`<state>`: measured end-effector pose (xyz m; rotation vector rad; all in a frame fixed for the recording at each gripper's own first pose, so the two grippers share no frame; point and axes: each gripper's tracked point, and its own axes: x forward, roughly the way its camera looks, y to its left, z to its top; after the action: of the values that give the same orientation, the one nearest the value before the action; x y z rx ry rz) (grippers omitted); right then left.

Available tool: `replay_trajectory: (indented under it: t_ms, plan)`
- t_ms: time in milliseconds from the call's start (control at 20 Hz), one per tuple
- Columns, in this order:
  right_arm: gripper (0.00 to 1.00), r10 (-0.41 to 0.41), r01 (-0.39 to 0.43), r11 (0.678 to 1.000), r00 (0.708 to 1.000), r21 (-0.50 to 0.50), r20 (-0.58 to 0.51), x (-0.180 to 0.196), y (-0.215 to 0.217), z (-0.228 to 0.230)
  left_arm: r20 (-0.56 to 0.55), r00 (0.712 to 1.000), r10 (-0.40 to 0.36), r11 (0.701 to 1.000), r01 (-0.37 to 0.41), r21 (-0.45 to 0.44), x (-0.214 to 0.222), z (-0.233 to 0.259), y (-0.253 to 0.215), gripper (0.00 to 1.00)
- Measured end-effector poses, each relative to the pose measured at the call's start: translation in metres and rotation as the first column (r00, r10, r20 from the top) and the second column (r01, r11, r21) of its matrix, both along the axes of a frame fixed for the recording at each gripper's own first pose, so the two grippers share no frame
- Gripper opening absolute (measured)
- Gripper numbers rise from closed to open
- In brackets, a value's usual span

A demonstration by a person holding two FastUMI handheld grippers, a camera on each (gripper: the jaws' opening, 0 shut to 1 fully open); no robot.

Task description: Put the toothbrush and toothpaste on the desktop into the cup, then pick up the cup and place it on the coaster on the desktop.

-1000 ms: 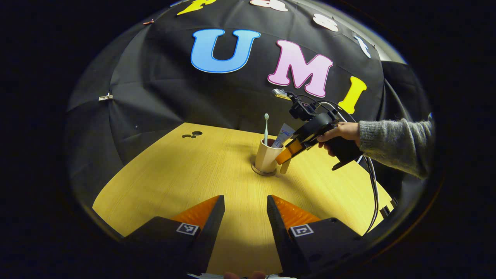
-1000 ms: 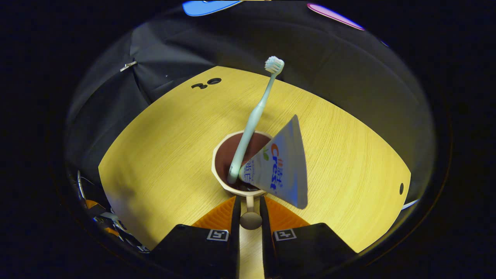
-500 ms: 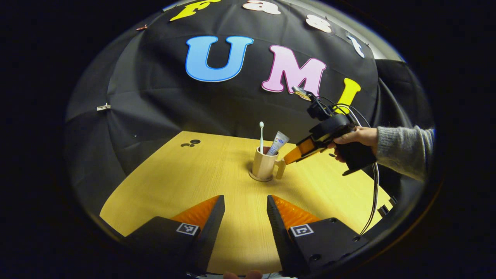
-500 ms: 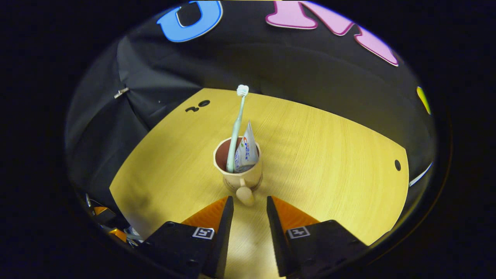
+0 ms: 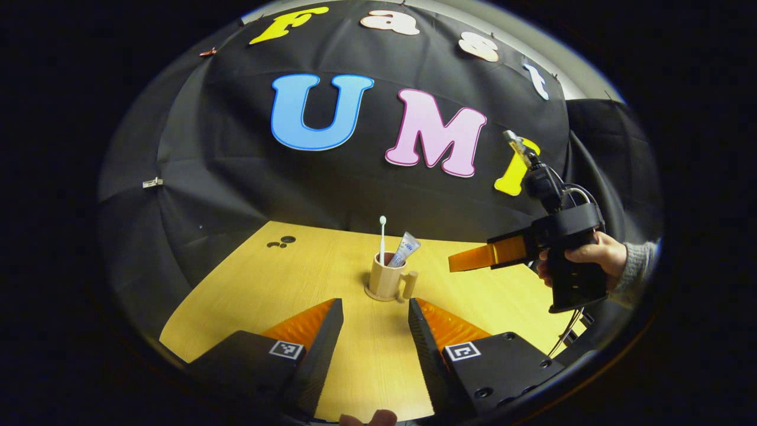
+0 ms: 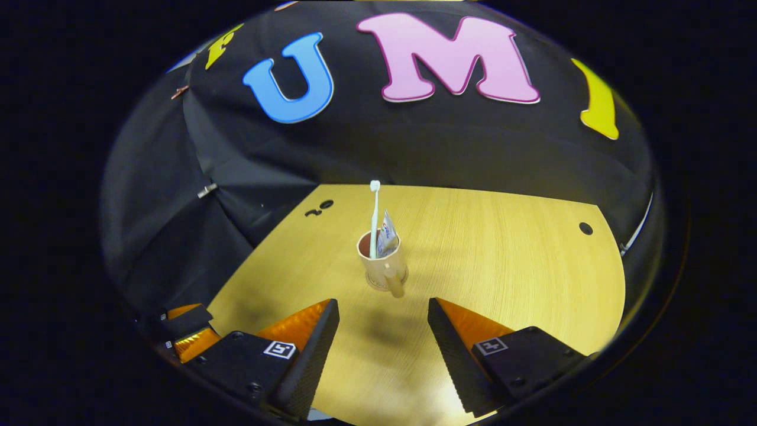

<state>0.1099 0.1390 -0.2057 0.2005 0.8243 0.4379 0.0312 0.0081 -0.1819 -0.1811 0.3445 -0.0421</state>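
- The mug stands upright near the middle of the wooden desktop, on a round coaster whose rim peeks out under its base.
- The toothbrush stands almost straight up in the mug, bristle head on top; the toothpaste tube leans beside it, crimped end up, both inside the rim.
- The mug's handle points toward the near edge in the right gripper view, and to the right in the left gripper view.
- The right gripper hovers over the near edge, jaws spread wide with nothing between them, apart from the mug.
- From the left gripper view, that same gripper shows at the right side above the desktop edge, held by a hand in a grey knit sleeve, cables trailing down from it.
- The left gripper sits low over its near edge, jaws moderately parted and empty, mug straight ahead with bare wood between.
- Around it: dark cable holes near the far left corner, another hole near the far right corner, a small clip on the black wall cloth.
- Part of the left gripper's body shows at the desktop's left near corner in the right gripper view.
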Motion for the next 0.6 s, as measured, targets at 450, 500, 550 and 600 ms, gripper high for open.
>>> replay_trajectory:
  t_ms: [450, 500, 550, 600]
  plan:
    - [0.93, -0.106, 0.102, 0.994, 0.97, 0.029, 0.219, -0.048, -0.034, 0.098, 0.087, 0.993, -0.075, 0.997, 0.073, 0.022, -0.009, 0.051, -0.013, 0.73]
    - [0.93, -0.118, 0.113, 0.993, 0.966, 0.038, 0.23, -0.052, -0.037, 0.106, 0.095, 0.993, -0.076, 0.997, 0.074, 0.027, -0.011, 0.055, -0.013, 0.73]
    - [0.93, -0.13, 0.122, 0.991, 0.961, 0.047, 0.244, -0.056, -0.039, 0.115, 0.1, 0.992, -0.077, 0.997, 0.075, 0.03, -0.012, 0.058, -0.012, 0.73]
    - [0.93, -0.139, 0.129, 0.99, 0.956, 0.057, 0.26, -0.058, -0.042, 0.123, 0.105, 0.992, -0.076, 0.997, 0.073, 0.032, -0.013, 0.061, -0.013, 0.73]
